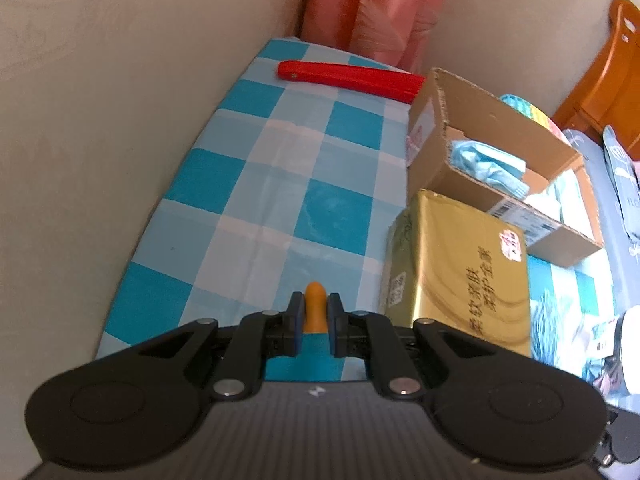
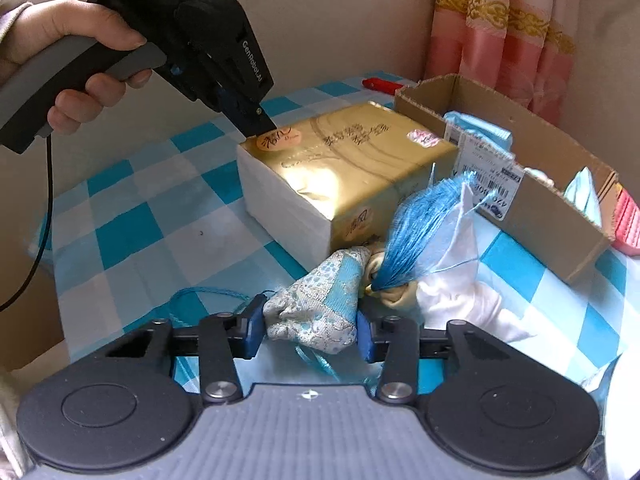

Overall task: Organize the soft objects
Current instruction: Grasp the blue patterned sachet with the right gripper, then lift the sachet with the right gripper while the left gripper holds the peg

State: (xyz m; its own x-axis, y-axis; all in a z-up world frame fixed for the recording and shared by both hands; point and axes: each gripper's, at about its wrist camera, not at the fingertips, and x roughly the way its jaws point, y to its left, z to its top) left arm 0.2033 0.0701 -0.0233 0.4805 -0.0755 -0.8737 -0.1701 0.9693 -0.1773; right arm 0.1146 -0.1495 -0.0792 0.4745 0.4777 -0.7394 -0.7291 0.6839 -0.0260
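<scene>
My right gripper [image 2: 310,330] is shut on a light blue patterned fabric pouch [image 2: 320,304] with a blue tassel [image 2: 424,224], just above the checked tablecloth [image 2: 132,216]. A white cloth [image 2: 456,280] lies right of it. A gold tissue pack [image 2: 344,168] sits beyond; it also shows in the left wrist view [image 1: 456,272]. My left gripper [image 1: 315,324] hovers over the cloth left of the pack, its jaws nearly closed around a small orange object [image 1: 315,308]. In the right wrist view the left gripper [image 2: 256,120] is at the pack's far corner.
An open cardboard box [image 1: 492,160] holding light blue soft items [image 1: 488,168] stands behind the tissue pack; it shows in the right view too [image 2: 532,200]. A red folded fan [image 1: 352,78] lies at the table's far end. Wall on the left, pink curtain [image 2: 504,52] behind.
</scene>
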